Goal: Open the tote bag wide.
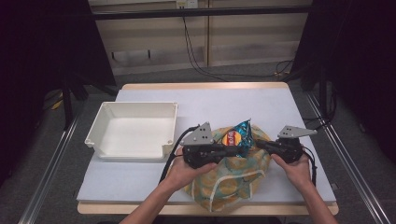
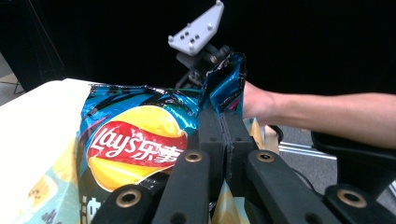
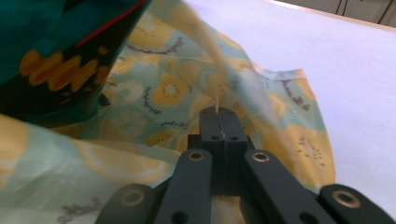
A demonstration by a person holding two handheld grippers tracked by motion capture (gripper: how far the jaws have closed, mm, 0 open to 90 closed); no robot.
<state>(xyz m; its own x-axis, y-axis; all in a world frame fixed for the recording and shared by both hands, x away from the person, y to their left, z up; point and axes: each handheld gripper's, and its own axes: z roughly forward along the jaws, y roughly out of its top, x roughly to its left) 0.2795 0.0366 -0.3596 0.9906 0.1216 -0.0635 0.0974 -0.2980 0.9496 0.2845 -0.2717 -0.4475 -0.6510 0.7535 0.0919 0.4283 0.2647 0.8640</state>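
as left claw [image 2: 223,123] clamps chip bag [image 2: 135,144], right claw [image 3: 223,119] pinching tote [image 3: 182,88]

Chip bag [image 2: 135,140]: glossy foil. Tote [image 3: 187,88]: soft printed cloth. Tray [image 1: 133,128]: smooth white plastic. Table [image 1: 261,105]: matt surface, wood edge.

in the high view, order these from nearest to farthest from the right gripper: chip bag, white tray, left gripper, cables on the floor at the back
1. chip bag: just left of the right gripper, poking out of the yellow patterned bag.
2. left gripper: across the patterned bag, near the table's middle.
3. white tray: on the table's left side.
4. cables: on the floor beyond the far table edge.
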